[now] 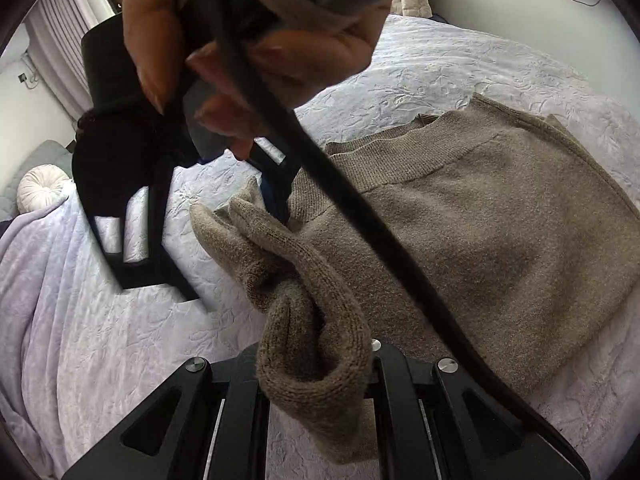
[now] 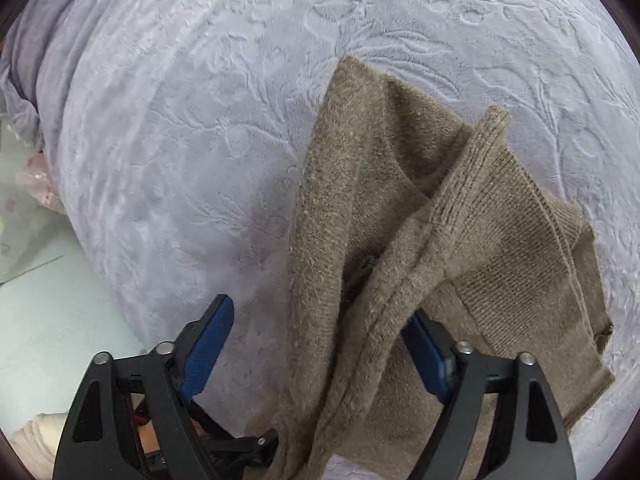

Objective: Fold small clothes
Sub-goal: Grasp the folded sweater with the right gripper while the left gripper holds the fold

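**Hand-held grippers on a brown knit sweater over the bed**

The left hand-held gripper [image 1: 316,364] is clamped fully together on a bunched fold of the brown sweater [image 1: 460,216]; the pinched knit rises from between its fingers at 6 o'clock in the left wrist view and runs up toward the centre. To the left of that fold, at 9 o'clock, the embossed lilac bedspread [image 1: 120,340] lies bare, with a round white cushion [image 1: 42,186] near the frame's edge. At 12 o'clock a hand [image 1: 248,40] holds the black body of the right hand-held gripper [image 1: 280,200], whose tip reaches the sweater's ribbed collar. The rest of the sweater lies flat on the bedspread from the centre out to 3 o'clock.

In the right wrist view, the right hand-held gripper's jaws stand about half apart. A fold of sweater hangs between the blue pads [image 2: 208,344], draped against the right one, not pressed by both. The sweater spreads from 6 toward 2 o'clock.
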